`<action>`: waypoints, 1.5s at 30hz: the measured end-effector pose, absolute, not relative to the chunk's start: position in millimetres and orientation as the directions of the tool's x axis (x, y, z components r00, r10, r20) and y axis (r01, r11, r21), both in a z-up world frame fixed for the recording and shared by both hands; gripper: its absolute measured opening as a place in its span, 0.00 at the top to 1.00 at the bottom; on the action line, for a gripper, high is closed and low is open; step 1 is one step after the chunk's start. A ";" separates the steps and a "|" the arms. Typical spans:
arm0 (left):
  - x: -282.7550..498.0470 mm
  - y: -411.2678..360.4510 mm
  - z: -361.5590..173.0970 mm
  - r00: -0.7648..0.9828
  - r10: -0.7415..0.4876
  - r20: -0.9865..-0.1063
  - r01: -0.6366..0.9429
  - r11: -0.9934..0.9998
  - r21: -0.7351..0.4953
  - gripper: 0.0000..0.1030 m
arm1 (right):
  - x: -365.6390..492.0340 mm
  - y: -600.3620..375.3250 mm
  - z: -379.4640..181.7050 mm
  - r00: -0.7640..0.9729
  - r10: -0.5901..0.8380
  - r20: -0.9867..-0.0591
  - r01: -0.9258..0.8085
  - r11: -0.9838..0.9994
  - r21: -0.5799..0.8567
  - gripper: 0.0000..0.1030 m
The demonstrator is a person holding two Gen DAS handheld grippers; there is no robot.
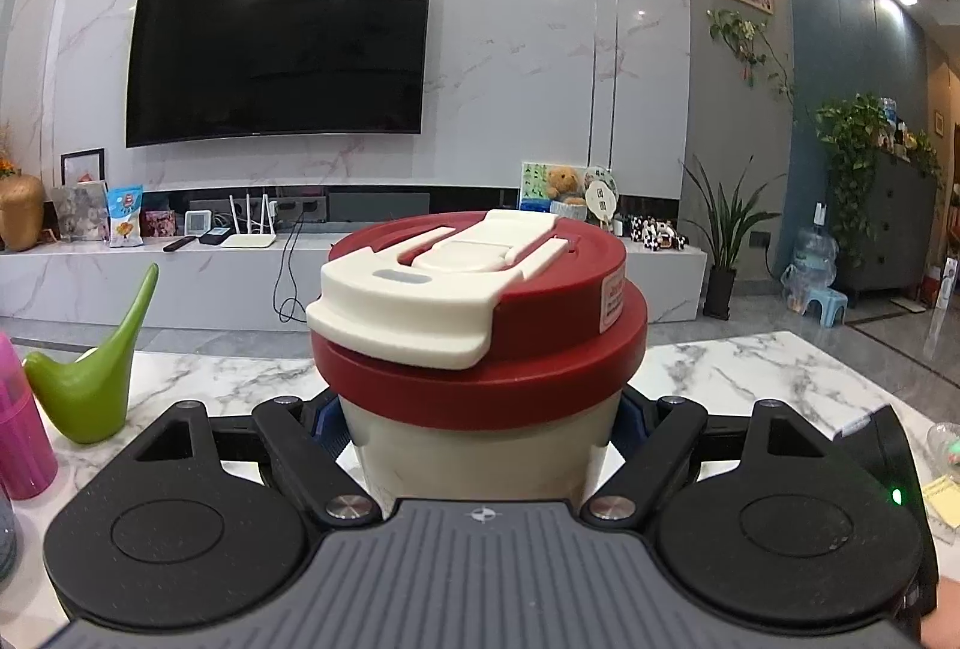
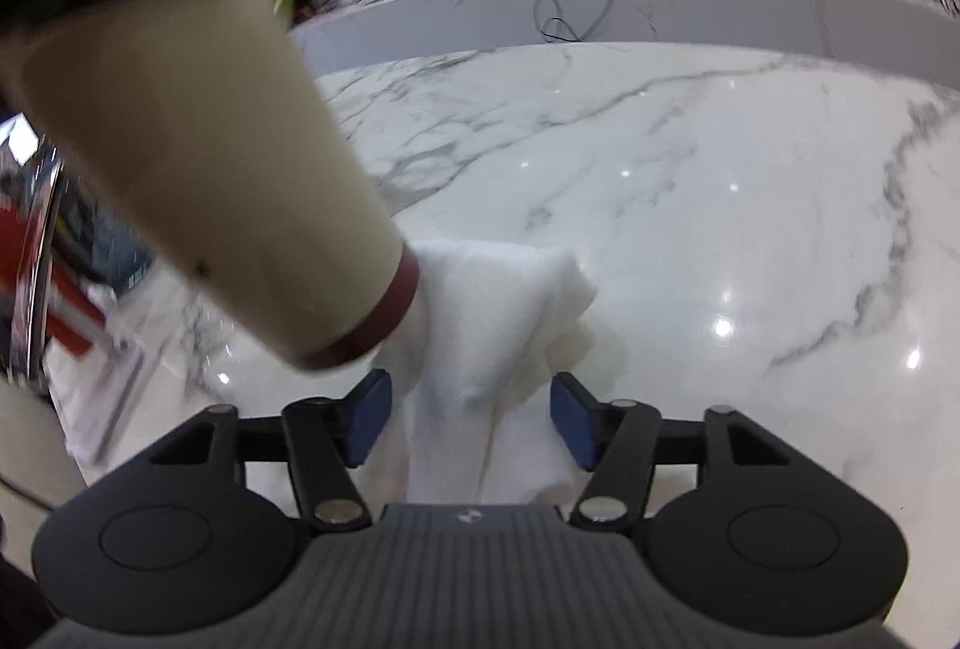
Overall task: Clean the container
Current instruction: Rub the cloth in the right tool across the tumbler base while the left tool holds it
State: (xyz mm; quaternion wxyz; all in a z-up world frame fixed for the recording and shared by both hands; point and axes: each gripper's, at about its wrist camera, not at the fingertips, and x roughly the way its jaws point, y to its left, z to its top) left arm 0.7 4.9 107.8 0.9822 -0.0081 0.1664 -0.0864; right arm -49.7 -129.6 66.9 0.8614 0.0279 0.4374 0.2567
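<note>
Cream tumbler (image 1: pixel 480 445) with red lid (image 1: pixel 486 349), seen from the left wrist: clamped between the left gripper (image 1: pixel 480 427) pads below the lid, lifted above the marble tabletop (image 1: pixel 750 367), probably to free its sides for wiping.

From the right wrist: tumbler (image 2: pixel 198 181) tilted, its red base touching the white cloth (image 2: pixel 498 325) at the tabletop's near edge. Right gripper (image 2: pixel 471 424) parted, pads apart from the cloth between them, holding nothing.

Left tongs (image 1: pixel 480 439) point nearly level, jaws clamped on either side of the cup (image 1: pixel 480 445) body just under its lid. Right tongs (image 2: pixel 471 421) tilt steeply down, blue pads (image 2: pixel 576 427) apart and apparently clear of the white cloth (image 2: pixel 498 349) between them.
</note>
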 end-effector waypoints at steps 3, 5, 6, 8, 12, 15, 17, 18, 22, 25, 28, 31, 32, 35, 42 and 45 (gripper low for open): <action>3.2 2.9 109.0 0.931 -0.173 -0.321 0.166 0.985 -0.051 0.23 | -59.5 -117.1 62.0 0.493 0.441 -0.750 -0.472 0.860 0.196 0.38; 5.2 1.1 109.1 0.931 -0.175 -0.320 0.166 0.984 -0.058 0.23 | -65.2 -108.6 57.6 0.515 0.414 -0.751 -0.499 0.857 0.130 0.37; 2.4 6.7 109.9 0.931 -0.179 -0.319 0.168 0.984 -0.061 0.23 | -67.4 -105.3 55.6 0.528 0.404 -0.747 -0.510 0.854 0.101 0.37; 1.5 9.2 110.7 0.930 -0.185 -0.317 0.172 0.983 -0.067 0.23 | -71.4 -100.8 52.6 0.548 0.389 -0.740 -0.528 0.848 0.055 0.39; 6.0 4.0 110.9 0.930 -0.193 -0.314 0.179 0.981 -0.074 0.23 | -74.2 -101.8 50.4 0.564 0.388 -0.729 -0.536 0.843 0.033 0.51; -0.1 14.2 113.3 0.930 -0.199 -0.309 0.184 0.980 -0.079 0.23 | -70.8 -106.6 51.6 0.560 0.393 -0.730 -0.531 0.846 0.049 0.67; 0.5 14.4 113.3 0.930 -0.203 -0.305 0.187 0.979 -0.081 0.23 | -69.3 -111.2 51.7 0.559 0.403 -0.725 -0.522 0.850 0.070 0.73; 0.6 14.7 113.2 0.931 -0.205 -0.303 0.188 0.979 -0.082 0.23 | -69.2 -113.1 52.0 0.559 0.411 -0.720 -0.523 0.849 0.079 0.73; 1.4 17.8 113.0 0.931 -0.205 -0.301 0.185 0.978 -0.093 0.23 | -72.5 -117.0 60.9 0.566 0.443 -0.695 -0.546 0.834 0.087 0.73; 3.5 17.1 112.5 0.932 -0.203 -0.299 0.181 0.978 -0.100 0.23 | -74.3 -121.2 70.6 0.563 0.476 -0.675 -0.550 0.826 0.124 0.73; 2.6 16.0 110.9 0.934 -0.203 -0.295 0.182 0.978 -0.100 0.23 | -74.4 -124.5 77.5 0.554 0.506 -0.661 -0.543 0.822 0.174 0.73; 0.0 14.0 109.3 0.934 -0.209 -0.290 0.190 0.977 -0.095 0.23 | -74.1 -124.5 80.7 0.550 0.518 -0.655 -0.539 0.819 0.195 0.74; -0.8 13.3 108.9 0.933 -0.214 -0.289 0.194 0.976 -0.094 0.23 | -74.1 -125.1 80.9 0.548 0.520 -0.655 -0.537 0.819 0.202 0.74; -1.4 13.9 109.6 0.929 -0.237 -0.284 0.212 0.970 -0.116 0.23 | -73.2 -124.4 79.8 0.531 0.535 -0.657 -0.529 0.815 0.236 0.74; -1.4 18.7 110.2 0.918 -0.283 -0.277 0.238 0.954 -0.185 0.23 | -69.0 -118.3 76.2 0.506 0.570 -0.647 -0.512 0.802 0.307 0.74; -1.7 17.4 110.7 0.925 -0.264 -0.273 0.228 0.961 -0.159 0.23 | -68.3 -114.7 75.2 0.493 0.582 -0.647 -0.514 0.794 0.324 0.74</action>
